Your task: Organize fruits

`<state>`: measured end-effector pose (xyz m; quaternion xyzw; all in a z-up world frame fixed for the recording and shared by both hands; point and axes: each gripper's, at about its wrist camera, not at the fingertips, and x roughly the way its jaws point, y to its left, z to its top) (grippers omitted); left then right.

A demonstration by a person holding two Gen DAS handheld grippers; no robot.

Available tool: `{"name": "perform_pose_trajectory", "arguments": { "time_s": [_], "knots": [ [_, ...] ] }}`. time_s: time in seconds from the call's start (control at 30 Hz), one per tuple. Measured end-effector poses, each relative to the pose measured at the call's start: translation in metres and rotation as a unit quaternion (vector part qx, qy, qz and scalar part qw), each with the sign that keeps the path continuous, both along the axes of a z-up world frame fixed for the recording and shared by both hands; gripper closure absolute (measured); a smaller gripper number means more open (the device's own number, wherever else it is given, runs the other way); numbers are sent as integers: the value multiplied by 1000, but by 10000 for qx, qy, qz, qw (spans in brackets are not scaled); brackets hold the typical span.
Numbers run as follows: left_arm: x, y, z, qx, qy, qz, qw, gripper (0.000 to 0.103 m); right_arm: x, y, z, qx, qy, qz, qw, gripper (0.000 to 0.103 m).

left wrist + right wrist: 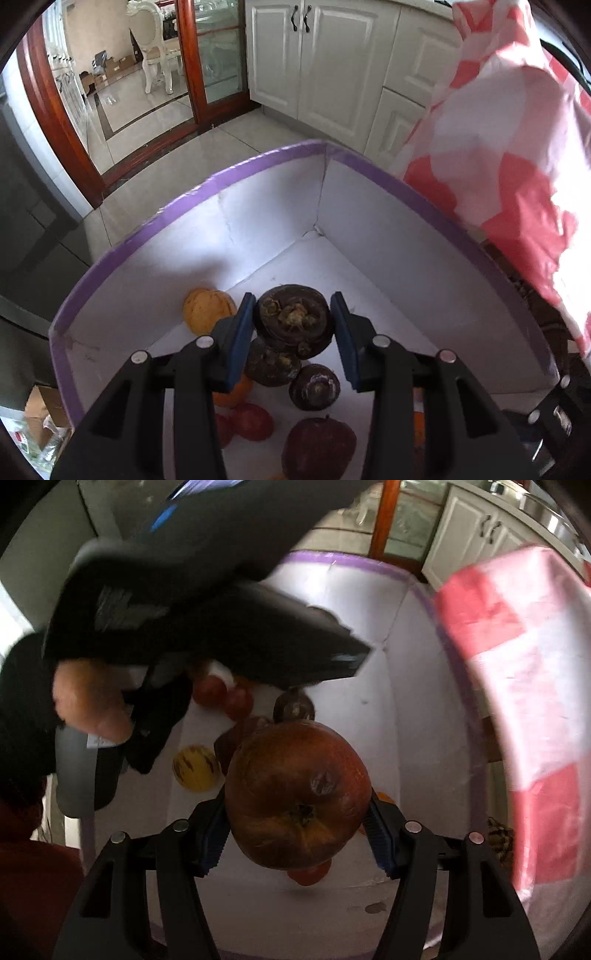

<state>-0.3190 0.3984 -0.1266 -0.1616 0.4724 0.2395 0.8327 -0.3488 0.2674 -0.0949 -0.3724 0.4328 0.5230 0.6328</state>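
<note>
Gripping fruit, both tongs [294, 325] hang inside the box's purple rim [236, 170].

Your left gripper [294, 325] points steeply down, pads clamped on a load; your right gripper [297, 814] likewise clamped.

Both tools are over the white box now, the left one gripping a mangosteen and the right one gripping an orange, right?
Not quite. The right tool grips a red apple, not an orange, as the right wrist view shows. The left tool does grip a mangosteen over the white box.
</note>
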Motion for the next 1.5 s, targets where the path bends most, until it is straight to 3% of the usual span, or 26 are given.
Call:
{"name": "perform_pose_trajectory", "arguments": {
  "time_s": [0.2, 0.37, 0.5, 0.57, 0.73, 0.83, 0.93, 1.03, 1.13, 1.23, 1.4, 1.5],
  "knots": [
    [4, 3, -13, -112, 278, 20, 9995, 61, -9, 12, -12, -267, -313, 198, 9990, 39],
    [3, 5, -16, -122, 340, 97, 9993, 59, -13, 5, -17, -384, -306, 227, 9985, 39],
    [2, 4, -10, -130, 268, 127, 9995, 45, -18, 6, -15, -372, -343, 287, 9983, 38],
    [0, 5, -8, -106, 204, 164, 9996, 40, -19, 4, -4, -140, -440, 301, 9985, 28],
    [-18, 7, 21, 347, -175, 350, 9986, 19, -18, -6, 43, 432, -545, 314, 9971, 16],
    [-33, 8, 46, 577, -342, 609, 9959, 5, -13, -14, 71, 674, -421, 160, 9967, 16],
    [-46, 7, 66, 608, -521, 694, 9944, 5, -7, -26, 86, 872, -512, -171, 9947, 16],
    [-59, 5, 83, 542, -658, 814, 9930, 2, 4, -34, 97, 1085, -183, -601, 9921, 16],
    [-71, 9, 90, 428, -703, 1303, 9880, 2, 15, -46, 98, 1149, 126, -1003, 9882, 15],
    [-76, 11, 87, 190, -626, 1582, 9852, 2, 21, -50, 96, 1160, -63, -1259, 9852, 15],
    [-74, 0, 73, -200, -313, 1457, 9886, 2, 15, -46, 68, 730, -480, -1252, 9883, 15],
    [-73, -10, 60, -341, -131, 1426, 9891, 2, 14, -42, 54, 473, -463, -1293, 9894, 15]
  ]
}}
